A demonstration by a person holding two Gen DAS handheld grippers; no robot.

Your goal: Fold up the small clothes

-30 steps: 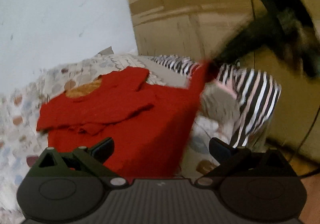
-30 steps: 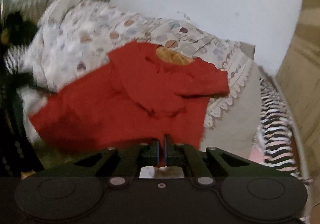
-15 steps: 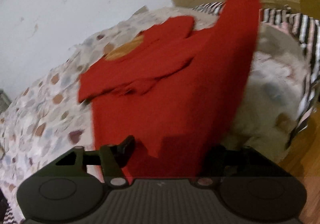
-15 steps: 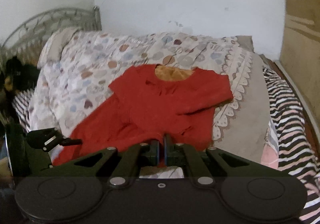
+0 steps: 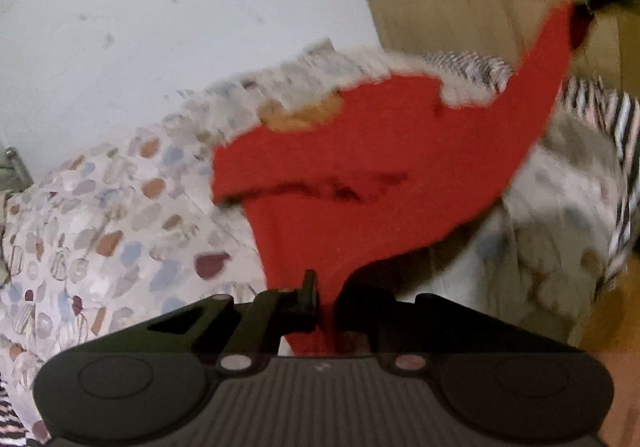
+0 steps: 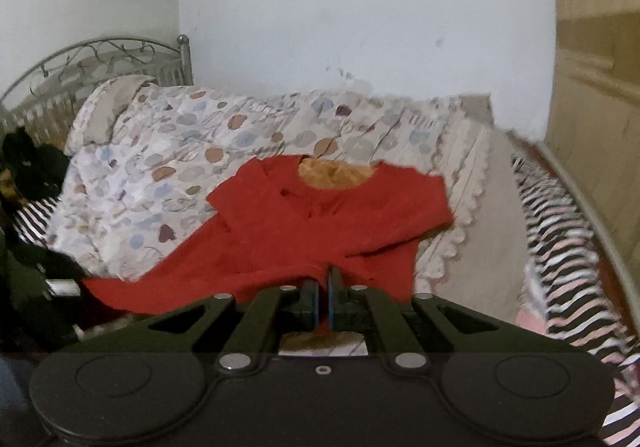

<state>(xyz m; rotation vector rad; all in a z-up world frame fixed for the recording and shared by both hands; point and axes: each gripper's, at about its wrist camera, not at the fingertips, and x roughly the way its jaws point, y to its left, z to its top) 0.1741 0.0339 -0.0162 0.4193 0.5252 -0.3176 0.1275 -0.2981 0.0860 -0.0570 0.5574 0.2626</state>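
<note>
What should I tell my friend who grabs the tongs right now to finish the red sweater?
Left tongs: just closed, now shut on the hem of the red sweater.
Right tongs: shut on the hem's other corner.
Sweater: lying on the patterned quilt, neck away from you, sleeves already folded in over the chest, hem lifted.
Done: sleeves in, both bottom corners gripped.
Left: probably carry the hem up to the neck, lay it flat, let go.
</note>
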